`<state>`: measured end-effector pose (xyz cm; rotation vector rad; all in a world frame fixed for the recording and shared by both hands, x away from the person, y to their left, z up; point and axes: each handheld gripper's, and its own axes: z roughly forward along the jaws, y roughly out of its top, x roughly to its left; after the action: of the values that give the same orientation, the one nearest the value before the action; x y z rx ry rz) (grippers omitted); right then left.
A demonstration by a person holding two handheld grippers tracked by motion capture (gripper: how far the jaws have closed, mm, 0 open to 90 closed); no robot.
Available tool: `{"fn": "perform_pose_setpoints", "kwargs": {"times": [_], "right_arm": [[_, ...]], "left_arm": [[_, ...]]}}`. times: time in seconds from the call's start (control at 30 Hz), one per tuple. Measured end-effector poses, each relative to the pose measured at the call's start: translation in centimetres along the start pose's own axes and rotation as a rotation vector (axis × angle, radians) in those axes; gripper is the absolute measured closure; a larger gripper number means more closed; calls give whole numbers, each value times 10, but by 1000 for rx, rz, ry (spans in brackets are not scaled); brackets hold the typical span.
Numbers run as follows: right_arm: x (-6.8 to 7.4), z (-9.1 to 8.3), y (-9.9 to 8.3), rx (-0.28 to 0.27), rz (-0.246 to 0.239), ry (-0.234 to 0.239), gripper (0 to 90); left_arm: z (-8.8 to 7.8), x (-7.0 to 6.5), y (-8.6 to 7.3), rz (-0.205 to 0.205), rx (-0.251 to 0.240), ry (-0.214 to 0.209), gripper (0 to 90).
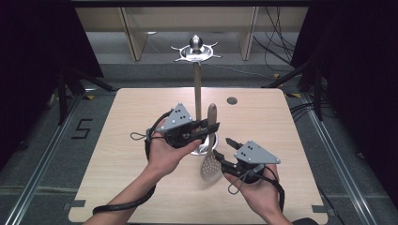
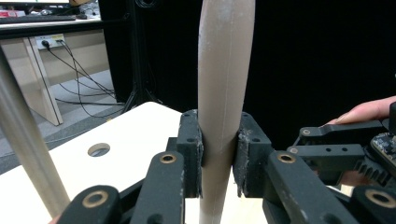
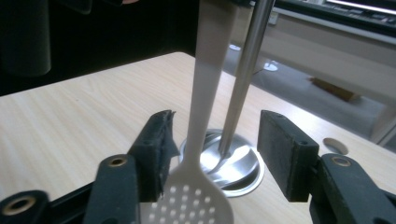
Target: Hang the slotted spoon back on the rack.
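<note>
Between the pads of the left tongs (image 2: 217, 161) a beige slotted spatula (image 1: 210, 154) is clamped by its thick handle and held upright, its perforated head hanging low over the bench (image 1: 117, 140). The grip is seen clearly in the left gripper view, where both black pads press flat against the handle. The right tongs (image 3: 215, 149) stand wide on either side of the spatula's thin neck, just above the perforated head, with neither pad touching it; in the high view the right tongs (image 1: 224, 157) are seen just beside the head.

Just behind the spatula stands a metal utensil stand (image 1: 197, 93): a thin upright pole rising from a round steel base (image 3: 233, 163) on the bench, with a crown of hooks (image 1: 195, 51) at the top. A small round hole (image 1: 232, 100) is set in the bench farther back.

The step in hand is judged to be a handover completed to the left tongs, likely ahead of hanging the spatula on a hook. To do it well, the right tongs should be drawn straight back without brushing the neck, since a knock could twist the handle in the grip. The spatula should then be lifted clear of the pole and kept vertical.
</note>
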<state>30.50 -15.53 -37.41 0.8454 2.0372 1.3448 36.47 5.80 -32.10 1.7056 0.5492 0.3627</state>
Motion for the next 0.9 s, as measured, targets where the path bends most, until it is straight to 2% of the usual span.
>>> {"fn": "perform_pose_setpoints", "kwargs": {"times": [0.03, 0.07, 0.1, 0.17, 0.2, 0.23, 0.27, 0.3, 0.33, 0.37, 0.47, 0.5, 0.53, 0.57, 0.6, 0.67, 0.7, 0.73, 0.8, 0.83, 0.9], "right_arm": [[-2, -1, -1, -3, -10, 8, 449], [-3, -2, -1, -6, -4, 8, 448], [-3, -4, -3, 2, 14, 28, 448], [-5, -7, -5, 7, 23, 28, 447], [-9, -7, -7, -1, 9, 27, 447], [-9, -9, -8, 9, 36, 27, 447], [-10, -9, -10, -8, 34, 11, 448], [-12, -10, -11, 16, 48, 28, 448], [-15, -10, -13, 7, 24, 24, 448], [-15, -12, -15, 30, 56, 30, 448], [-20, -12, -21, 27, 54, 23, 448], [-20, -12, -24, 34, 89, 31, 448], [-24, -12, -26, 38, 62, 19, 448], [-25, -12, -29, 46, 89, 24, 448], [-28, -13, -31, 49, 70, 8, 448], [-29, -14, -36, 79, 118, 8, 448], [-33, -13, -40, 78, 92, 5, 447], [-35, -14, -43, 89, 108, -4, 448], [-39, -13, -49, 90, 103, -18, 448], [-40, -14, -51, 109, 113, -7, 448], [-43, -13, -55, 110, 125, -15, 447]], "left_arm": [[-1, 1, 1, 1, 5, -4, 741], [-3, 3, 1, 9, 9, -7, 741], [-5, 4, 2, 13, 12, -11, 741], [-7, 7, 3, 16, 16, -14, 741], [-8, 8, 4, 17, 16, -16, 741], [-9, 9, 4, 18, 16, -17, 741], [-10, 11, 5, 23, 17, -23, 741], [-11, 11, 5, 23, 14, -24, 741], [-12, 13, 6, 31, 14, -34, 741], [-12, 14, 7, 27, 15, -32, 741], [-14, 18, 7, 40, 14, -51, 740], [-15, 19, 8, 45, 15, -53, 741], [-15, 21, 8, 45, 16, -56, 740], [-16, 22, 8, 49, 18, -59, 741], [-16, 23, 8, 49, 14, -61, 741], [-17, 26, 8, 51, 16, -63, 740], [-17, 28, 8, 51, 17, -67, 740], [-17, 29, 8, 54, 18, -71, 740], [-18, 32, 9, 56, 22, -78, 740], [-18, 33, 10, 59, 26, -81, 741], [-18, 36, 11, 57, 25, -83, 740]]}}
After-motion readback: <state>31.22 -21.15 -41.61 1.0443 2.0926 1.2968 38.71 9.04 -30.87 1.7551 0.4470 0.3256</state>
